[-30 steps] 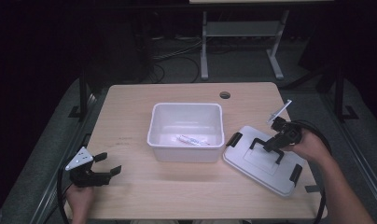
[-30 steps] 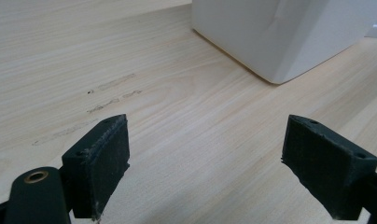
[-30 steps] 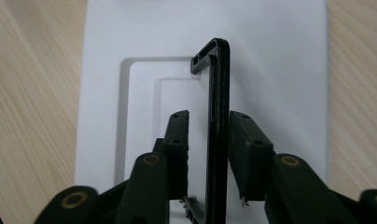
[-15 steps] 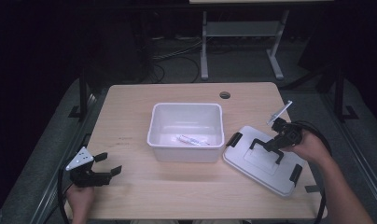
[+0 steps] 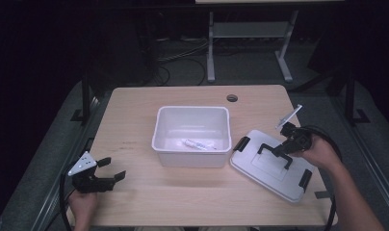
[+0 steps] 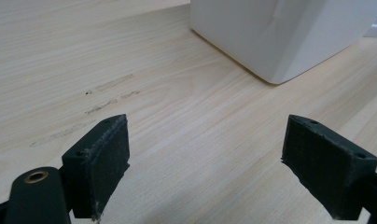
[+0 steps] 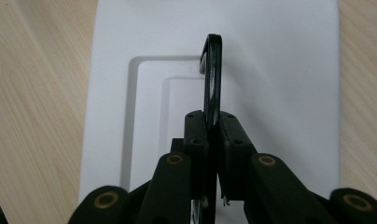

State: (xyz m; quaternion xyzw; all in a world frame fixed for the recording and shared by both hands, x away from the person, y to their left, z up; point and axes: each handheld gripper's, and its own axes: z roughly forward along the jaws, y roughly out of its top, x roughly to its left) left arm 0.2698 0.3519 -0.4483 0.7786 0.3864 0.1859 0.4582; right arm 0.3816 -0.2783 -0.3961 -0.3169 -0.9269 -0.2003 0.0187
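Jaws of the right gripper (image 7: 213, 140) have just been closing and now pinch the black handle (image 7: 211, 79) of the white lid (image 7: 280, 93); in the right gripper view the thin handle stands on edge between the two pads and runs on past them toward twelve o'clock, with the lid's recessed panel lying flat beneath. In the high view the right gripper (image 5: 279, 149) sits at about four o'clock from the table's centre, the hand (image 5: 322, 150) behind it at its three o'clock, and the lid (image 5: 260, 168) rests flat on the wooden table (image 5: 183, 202), turned at an angle, with black latches at its ends. The white bin (image 5: 192, 156) stands just beside the lid, at the lid's nine o'clock, open at the top with a small white tube (image 5: 195, 144) lying on its floor. The left gripper (image 5: 110, 171) lies at about eight o'clock on the table, well apart from the bin, its jaws spread wide with nothing between them; the left gripper view shows bare wood (image 6: 200, 154) between the two pads and a corner of the bin (image 6: 280, 37) at one o'clock.
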